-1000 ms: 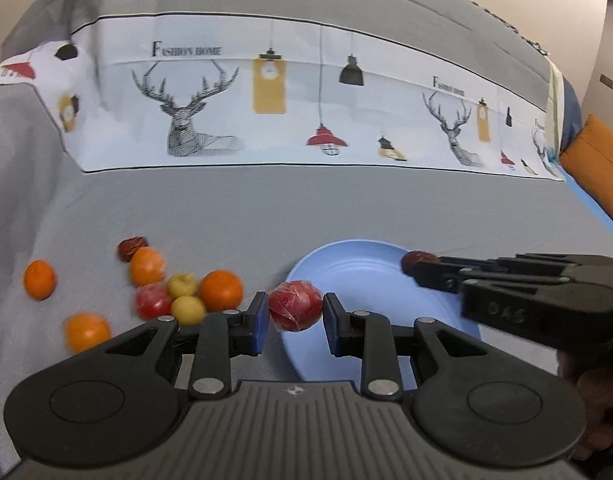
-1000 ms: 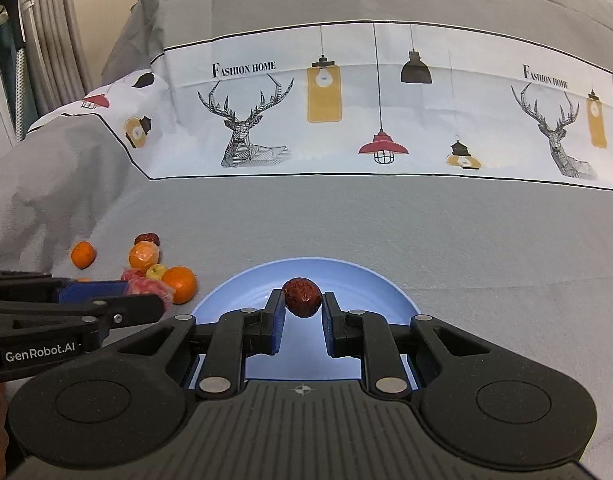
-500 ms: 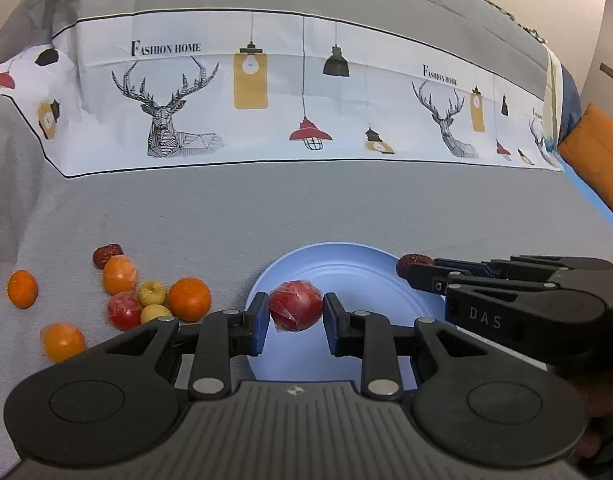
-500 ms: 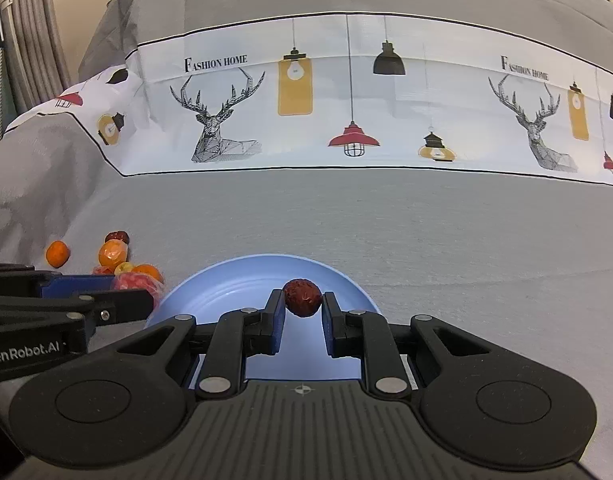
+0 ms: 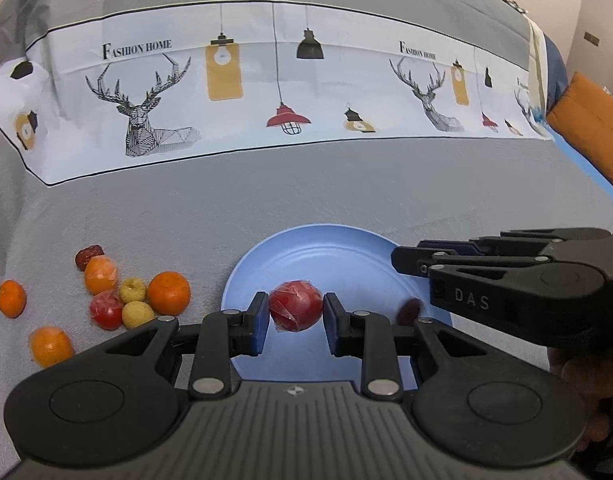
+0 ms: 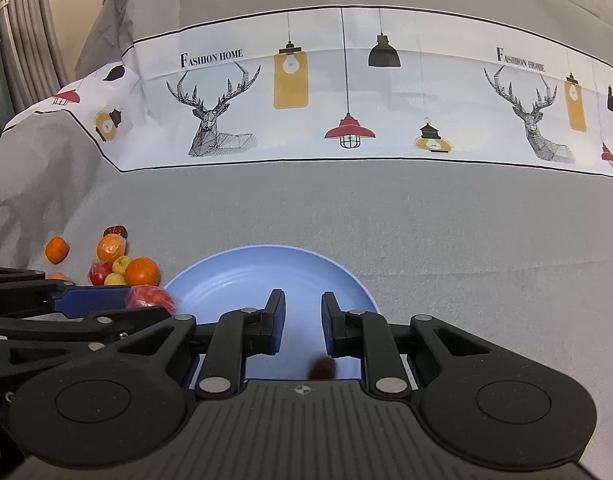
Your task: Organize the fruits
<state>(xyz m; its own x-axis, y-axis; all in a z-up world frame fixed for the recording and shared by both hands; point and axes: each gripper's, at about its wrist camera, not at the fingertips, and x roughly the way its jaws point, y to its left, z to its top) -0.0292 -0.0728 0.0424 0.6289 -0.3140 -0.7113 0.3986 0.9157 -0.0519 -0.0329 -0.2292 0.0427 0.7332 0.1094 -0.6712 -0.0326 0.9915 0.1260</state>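
A blue plate (image 5: 306, 256) (image 6: 234, 280) lies on the grey bedspread. My left gripper (image 5: 294, 318) is over the plate's near left part, and a wrapped red fruit (image 5: 295, 311) sits between its jaws with small gaps on both sides. The fruit also shows in the right wrist view (image 6: 150, 298). My right gripper (image 6: 302, 322) is open and empty above the plate. A dark red date (image 6: 322, 368) (image 5: 408, 311) is blurred below it, over the plate. Loose fruits (image 5: 134, 296) lie left of the plate.
The pile holds oranges (image 5: 168, 293), small yellow fruits (image 5: 137, 314), a wrapped red fruit (image 5: 105, 311) and a date (image 5: 88, 256). A white printed band (image 5: 266, 92) crosses the bedspread behind. An orange cushion (image 5: 594, 128) is at the far right.
My right gripper opened and the date dropped from it toward the plate. My left gripper moved over the plate with the red fruit, and its jaws widened slightly.
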